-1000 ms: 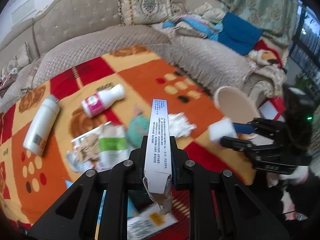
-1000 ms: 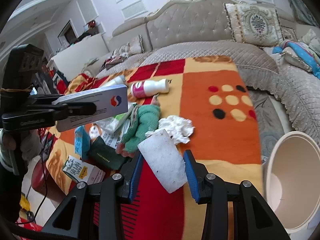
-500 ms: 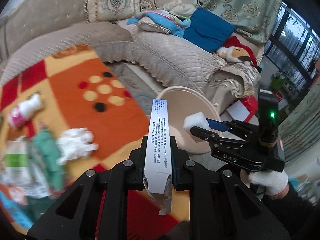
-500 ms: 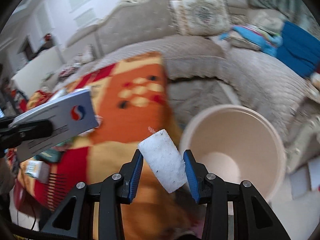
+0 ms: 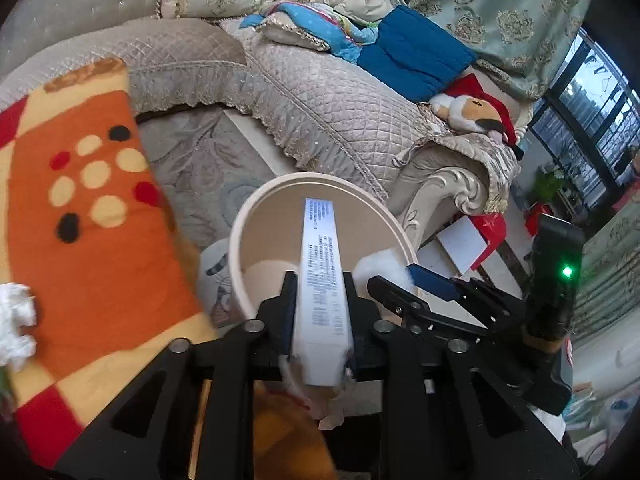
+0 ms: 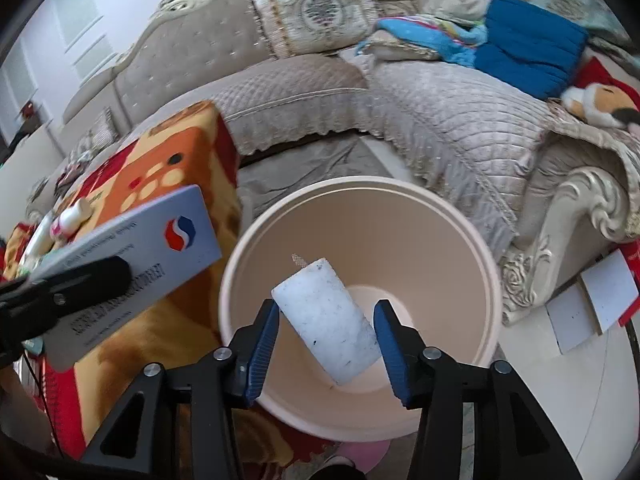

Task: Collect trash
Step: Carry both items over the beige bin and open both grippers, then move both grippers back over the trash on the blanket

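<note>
White foam block (image 6: 329, 320) hung over the cream bin (image 6: 452, 216), loose between the right gripper (image 6: 326, 344) jaws as they opened — released for the drop. Long white carton (image 5: 322, 292) likewise above the bin mouth, left gripper (image 5: 318, 312) jaws parting, pads barely clear. Orange blanket (image 5: 92, 240) just beside.

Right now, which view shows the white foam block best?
The right wrist view: the foam block fills the gap between the opening blue jaws, over the bin. The left wrist view shows only a white corner of it past the right gripper.
</note>
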`<control>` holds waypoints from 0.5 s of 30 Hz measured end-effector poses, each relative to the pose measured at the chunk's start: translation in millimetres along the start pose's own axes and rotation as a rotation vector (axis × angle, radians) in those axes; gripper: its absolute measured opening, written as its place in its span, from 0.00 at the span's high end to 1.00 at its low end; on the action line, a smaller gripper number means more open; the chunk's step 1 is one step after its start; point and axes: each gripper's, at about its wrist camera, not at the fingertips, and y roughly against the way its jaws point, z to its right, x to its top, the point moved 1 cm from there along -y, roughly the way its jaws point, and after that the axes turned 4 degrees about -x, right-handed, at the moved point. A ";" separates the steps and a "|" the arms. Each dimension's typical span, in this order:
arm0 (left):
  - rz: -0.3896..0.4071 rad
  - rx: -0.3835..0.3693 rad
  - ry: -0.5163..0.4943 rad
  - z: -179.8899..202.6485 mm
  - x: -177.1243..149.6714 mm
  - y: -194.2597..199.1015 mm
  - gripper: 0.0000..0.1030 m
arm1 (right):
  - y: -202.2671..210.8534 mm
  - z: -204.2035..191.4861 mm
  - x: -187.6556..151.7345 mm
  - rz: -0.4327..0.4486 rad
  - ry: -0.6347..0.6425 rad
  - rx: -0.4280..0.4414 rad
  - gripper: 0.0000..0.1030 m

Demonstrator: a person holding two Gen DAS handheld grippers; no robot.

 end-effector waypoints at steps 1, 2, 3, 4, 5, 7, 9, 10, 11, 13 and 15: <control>-0.002 -0.012 0.007 -1.1 1.3 -6.1 0.59 | -0.8 2.7 0.1 -0.001 -0.006 -0.003 0.52; 0.000 -0.021 0.015 -2.2 2.1 -10.0 0.42 | -2.4 6.1 0.8 -0.003 -0.014 -0.007 0.51; 0.005 -0.030 0.026 -4.0 2.9 -11.8 0.36 | -3.2 9.4 0.6 -0.004 -0.021 -0.010 0.49; 0.008 -0.033 0.040 -6.2 3.8 -13.4 0.36 | -5.1 12.9 0.9 -0.007 -0.030 -0.012 0.44; 0.008 -0.030 0.049 -7.7 3.3 -14.6 0.36 | -7.8 15.9 1.5 -0.009 -0.039 -0.007 0.41; 0.004 -0.019 0.055 -10.6 2.5 -13.0 0.36 | -9.4 18.9 0.5 -0.012 -0.047 -0.005 0.40; 0.006 0.003 0.056 -13.0 0.7 -8.7 0.36 | -10.3 19.1 -0.6 -0.018 -0.049 -0.005 0.40; 0.010 0.018 0.062 -14.5 -1.2 -3.9 0.36 | -10.8 19.5 -1.3 -0.021 -0.051 -0.002 0.40; 0.015 0.020 0.067 -15.5 -2.1 0.9 0.36 | -12.2 19.8 -1.7 -0.023 -0.052 0.001 0.40; 0.034 0.032 0.076 -19.9 -5.6 14.5 0.36 | -12.3 18.0 -2.1 -0.027 -0.050 0.005 0.40; 0.046 0.055 0.081 -23.2 -10.6 29.4 0.36 | -10.6 14.3 -1.7 -0.025 -0.046 0.006 0.40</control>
